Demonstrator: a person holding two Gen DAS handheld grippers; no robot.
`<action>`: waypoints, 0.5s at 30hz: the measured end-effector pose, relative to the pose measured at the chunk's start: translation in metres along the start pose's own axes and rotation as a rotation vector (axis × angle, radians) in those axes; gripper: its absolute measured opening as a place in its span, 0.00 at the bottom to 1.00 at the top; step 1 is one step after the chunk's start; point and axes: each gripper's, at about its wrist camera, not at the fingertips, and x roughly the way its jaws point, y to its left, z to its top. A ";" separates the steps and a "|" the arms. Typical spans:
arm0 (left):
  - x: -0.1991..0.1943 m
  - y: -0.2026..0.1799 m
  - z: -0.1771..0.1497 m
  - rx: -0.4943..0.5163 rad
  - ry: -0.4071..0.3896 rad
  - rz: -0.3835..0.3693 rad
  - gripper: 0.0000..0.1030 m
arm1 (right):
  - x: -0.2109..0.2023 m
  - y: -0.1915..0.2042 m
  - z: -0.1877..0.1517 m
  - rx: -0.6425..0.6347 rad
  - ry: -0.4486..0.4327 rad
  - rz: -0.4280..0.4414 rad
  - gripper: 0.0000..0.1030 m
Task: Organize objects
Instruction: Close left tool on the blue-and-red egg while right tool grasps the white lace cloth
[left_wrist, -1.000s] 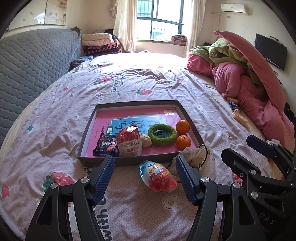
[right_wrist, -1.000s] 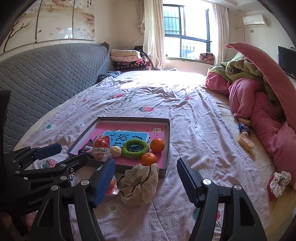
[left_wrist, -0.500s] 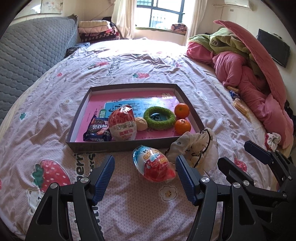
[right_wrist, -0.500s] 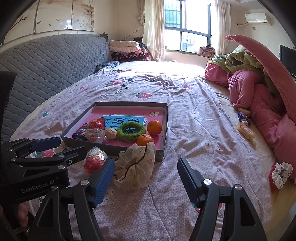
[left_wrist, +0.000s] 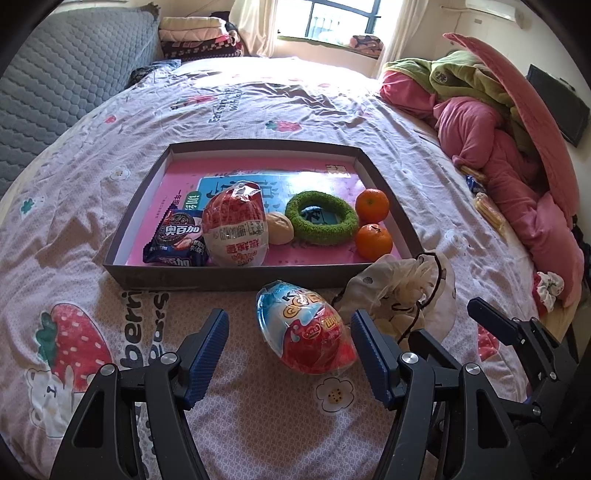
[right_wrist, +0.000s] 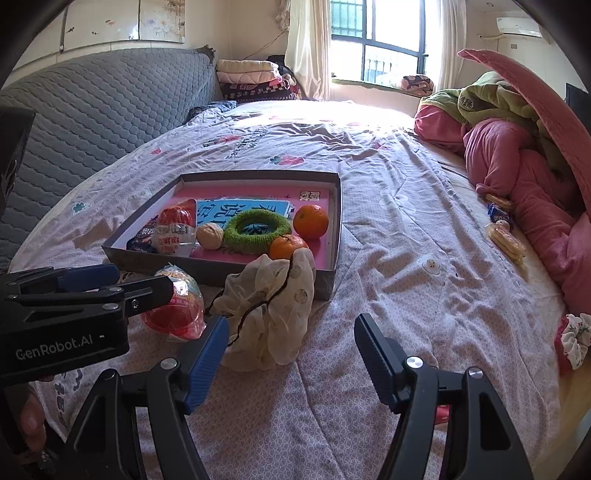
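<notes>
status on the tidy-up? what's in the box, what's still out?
Done: the shallow box holds a cookie packet, a red egg pack, a walnut, a green ring and two oranges.
In hand: nothing; the open left gripper brackets the blue-red egg pack on the bedspread.
Left: that egg, and the cream scrunchie ahead of the open right gripper.

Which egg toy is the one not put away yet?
Find the shallow dark cardboard tray on the strawberry-print bedsheet. Just outside its near wall lies a plastic-wrapped egg with a blue top and red bottom, beside a crumpled cream cloth. The other egg, red and white, lies inside the tray.
</notes>
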 end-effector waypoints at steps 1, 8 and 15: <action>0.003 0.000 0.001 0.000 0.004 0.002 0.68 | 0.003 0.000 0.000 0.002 0.004 0.000 0.68; 0.025 0.006 0.001 -0.021 0.046 -0.013 0.73 | 0.023 -0.003 0.001 0.011 0.027 -0.003 0.68; 0.043 0.009 -0.001 -0.040 0.088 -0.049 0.74 | 0.042 -0.004 0.003 0.021 0.048 0.002 0.68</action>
